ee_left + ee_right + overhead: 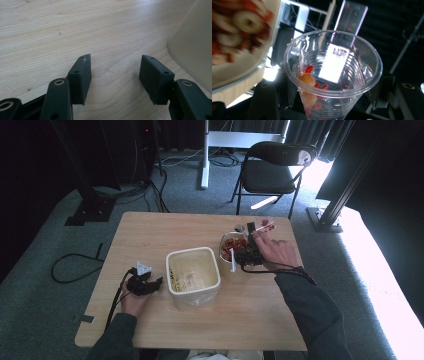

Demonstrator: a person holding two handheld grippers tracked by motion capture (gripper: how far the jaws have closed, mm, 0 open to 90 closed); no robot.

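High view overlooks the table (150,227); gripper views sit close, sharing it.

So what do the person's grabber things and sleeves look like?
Both are black. The left gripper has two flat, blocky black pads on arms with brass-ringed holes. In the high view it carries a grey three-cornered plate, and a black cable trails back from it. The right gripper is black too, with a black cable looping by the wrist. The person wears dark grey-green long sleeves.

A recording studio or lab: black curtains (240,126), grey carpet (45,245), black folding chair (272,170), floor cables (75,265), light wooden table (200,227).
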